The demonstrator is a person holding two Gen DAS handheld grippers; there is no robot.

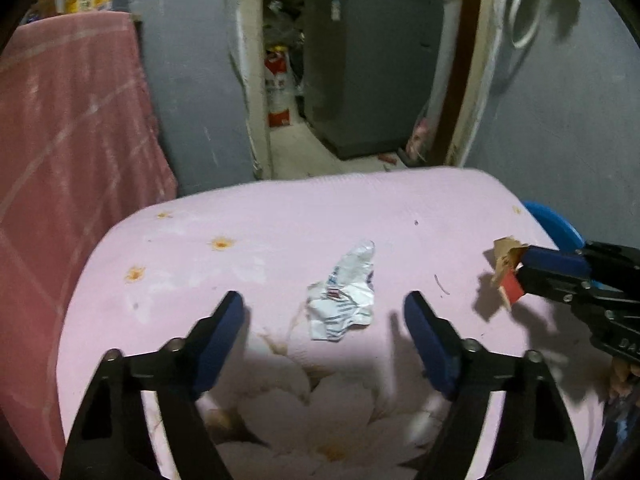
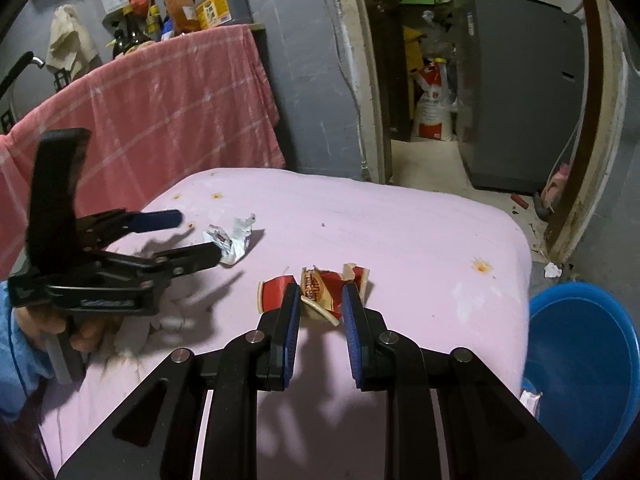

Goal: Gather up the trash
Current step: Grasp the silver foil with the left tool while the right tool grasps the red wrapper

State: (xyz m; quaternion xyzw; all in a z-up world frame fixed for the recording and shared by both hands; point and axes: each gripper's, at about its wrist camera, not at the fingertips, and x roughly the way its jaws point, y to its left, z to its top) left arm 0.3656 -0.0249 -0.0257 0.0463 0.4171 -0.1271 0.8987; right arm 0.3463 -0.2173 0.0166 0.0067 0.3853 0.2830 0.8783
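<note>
A crumpled white wrapper (image 1: 344, 296) lies on the pink flowered table cover (image 1: 280, 220). My left gripper (image 1: 324, 304) is open and straddles the wrapper, with a wide gap at each pad. In the right wrist view the left gripper (image 2: 196, 236) comes in from the left, its lower fingertip at the edge of the wrapper (image 2: 232, 240). My right gripper (image 2: 322, 294) is shut on a crushed red paper cup (image 2: 276, 286). From the left wrist view, the right gripper (image 1: 522, 265) holds the cup (image 1: 505, 252) just above the cover, and its shadow falls below it.
A blue bucket (image 2: 580, 360) stands on the floor off the table's right side, with its rim (image 1: 556, 224) showing past the table edge. A red checked cloth (image 2: 160, 120) covers a counter on the left. Behind it is a doorway with a grey appliance (image 2: 520, 92).
</note>
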